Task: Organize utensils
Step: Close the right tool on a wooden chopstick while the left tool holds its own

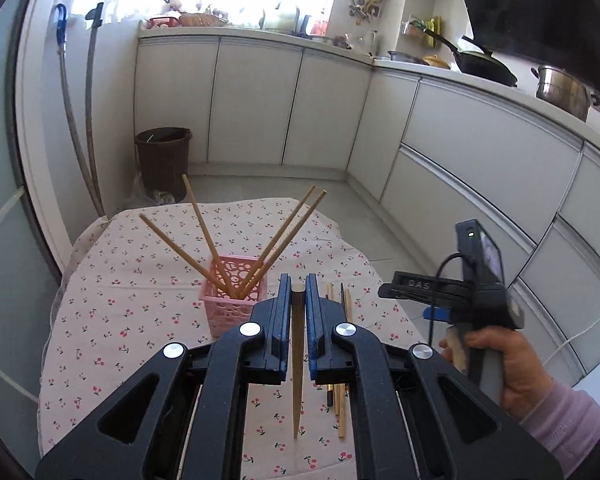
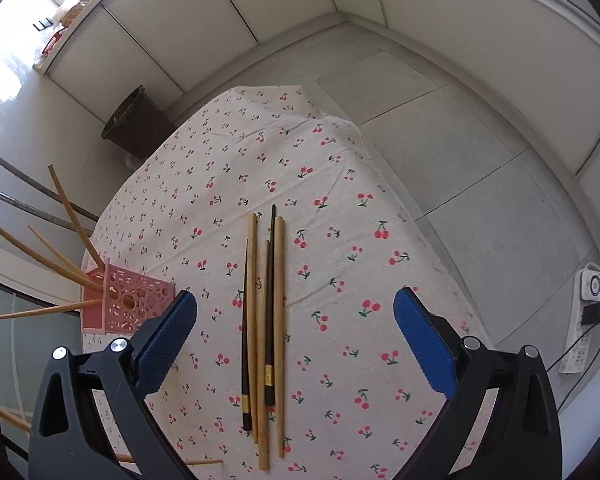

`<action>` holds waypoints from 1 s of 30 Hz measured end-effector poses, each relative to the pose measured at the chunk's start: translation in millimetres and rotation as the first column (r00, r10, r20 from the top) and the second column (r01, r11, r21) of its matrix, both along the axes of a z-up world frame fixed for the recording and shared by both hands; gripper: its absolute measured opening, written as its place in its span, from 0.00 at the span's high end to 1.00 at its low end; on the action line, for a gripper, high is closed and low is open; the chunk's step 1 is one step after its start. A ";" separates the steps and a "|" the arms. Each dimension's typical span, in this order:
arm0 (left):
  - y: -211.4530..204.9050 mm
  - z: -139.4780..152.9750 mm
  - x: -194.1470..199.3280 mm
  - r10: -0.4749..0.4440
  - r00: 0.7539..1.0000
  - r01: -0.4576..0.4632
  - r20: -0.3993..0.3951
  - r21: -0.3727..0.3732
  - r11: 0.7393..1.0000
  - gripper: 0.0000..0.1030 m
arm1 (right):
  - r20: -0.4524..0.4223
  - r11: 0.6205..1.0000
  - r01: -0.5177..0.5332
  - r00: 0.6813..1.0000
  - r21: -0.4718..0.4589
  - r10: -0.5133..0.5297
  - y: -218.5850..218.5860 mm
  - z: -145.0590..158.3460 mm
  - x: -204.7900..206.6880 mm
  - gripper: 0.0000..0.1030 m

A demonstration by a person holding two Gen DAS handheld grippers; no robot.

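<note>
My left gripper [image 1: 298, 292] is shut on a light wooden chopstick [image 1: 297, 380], which runs lengthwise between the blue pads above the table. Just ahead and to its left stands a pink perforated basket [image 1: 236, 312] with several wooden chopsticks [image 1: 204, 232] fanned out of it. In the right wrist view my right gripper [image 2: 296, 298] hangs open over a row of loose chopsticks [image 2: 278, 320] lying on the cherry-print tablecloth [image 2: 339, 200]; two of them are black [image 2: 268, 320] with gold bands. The pink basket [image 2: 128, 304] sits at its left.
A hand [image 1: 503, 364] in a pink sleeve holds the right tool at the table's right side. A dark bin [image 1: 164, 160] stands on the floor beyond the table's far edge. White cabinets line the walls. A power strip [image 2: 579, 344] lies on the floor at right.
</note>
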State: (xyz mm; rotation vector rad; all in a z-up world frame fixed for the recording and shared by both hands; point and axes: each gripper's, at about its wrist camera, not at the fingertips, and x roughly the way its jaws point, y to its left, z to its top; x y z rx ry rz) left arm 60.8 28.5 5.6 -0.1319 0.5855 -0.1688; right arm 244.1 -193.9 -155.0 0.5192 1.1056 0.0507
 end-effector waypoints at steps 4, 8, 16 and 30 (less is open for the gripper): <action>11.9 7.1 -7.5 0.003 1.000 -0.003 0.015 -0.035 0.999 0.94 | -0.072 1.000 -0.002 0.997 0.009 0.003 12.6 -23.6 22.7 0.34; 26.1 8.7 -9.1 -0.001 1.000 0.002 0.010 -0.068 0.998 0.94 | -0.102 0.999 0.025 0.995 0.037 -0.021 15.5 -40.0 38.3 0.46; 33.5 8.8 -8.3 -0.017 1.000 0.017 0.005 -0.089 0.996 0.94 | -0.120 0.999 0.012 0.993 -0.034 -0.016 25.0 -56.3 60.7 0.59; 39.3 9.4 -6.3 -0.004 1.000 0.003 -0.009 -0.088 0.996 0.94 | -0.118 0.986 -0.037 0.993 -0.160 0.018 35.9 -63.2 68.0 0.92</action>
